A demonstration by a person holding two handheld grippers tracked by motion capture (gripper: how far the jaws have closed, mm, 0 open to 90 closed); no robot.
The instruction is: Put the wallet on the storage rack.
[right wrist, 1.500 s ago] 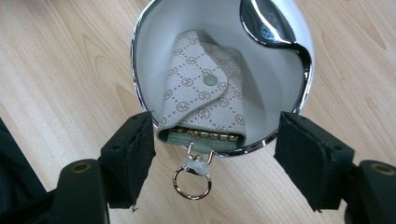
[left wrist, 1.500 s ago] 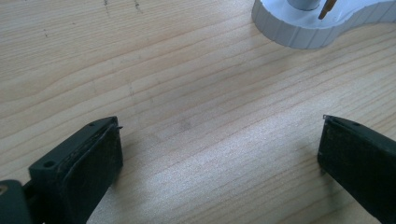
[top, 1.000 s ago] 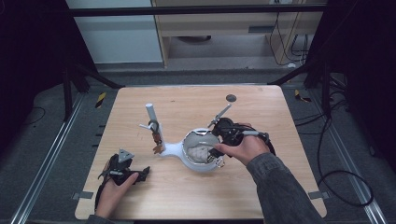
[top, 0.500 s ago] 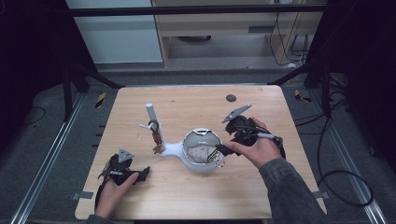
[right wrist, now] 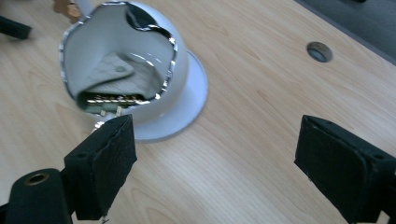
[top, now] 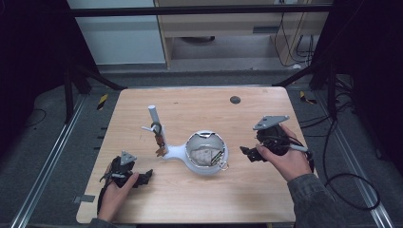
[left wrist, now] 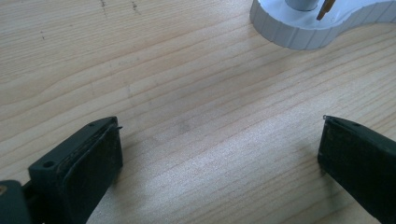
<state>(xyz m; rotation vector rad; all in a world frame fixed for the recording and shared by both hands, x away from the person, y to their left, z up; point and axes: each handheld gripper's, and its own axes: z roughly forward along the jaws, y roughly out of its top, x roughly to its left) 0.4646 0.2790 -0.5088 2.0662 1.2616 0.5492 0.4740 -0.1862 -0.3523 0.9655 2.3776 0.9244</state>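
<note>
Just ahead of my right gripper [top: 244,154], empty with its jaws just narrowing from wide, the chain [right wrist: 114,99] already lies in the white bowl [top: 223,151], so little seems left.

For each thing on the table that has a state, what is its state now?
Left gripper: open, empty, low over the table.
Right gripper: open, empty, right of the bowl; its jaws have just been closing.
Bowl: upright on its white stand, holds a grey pad and a gold chain.
Post: upright, ornaments hang from it.
</note>
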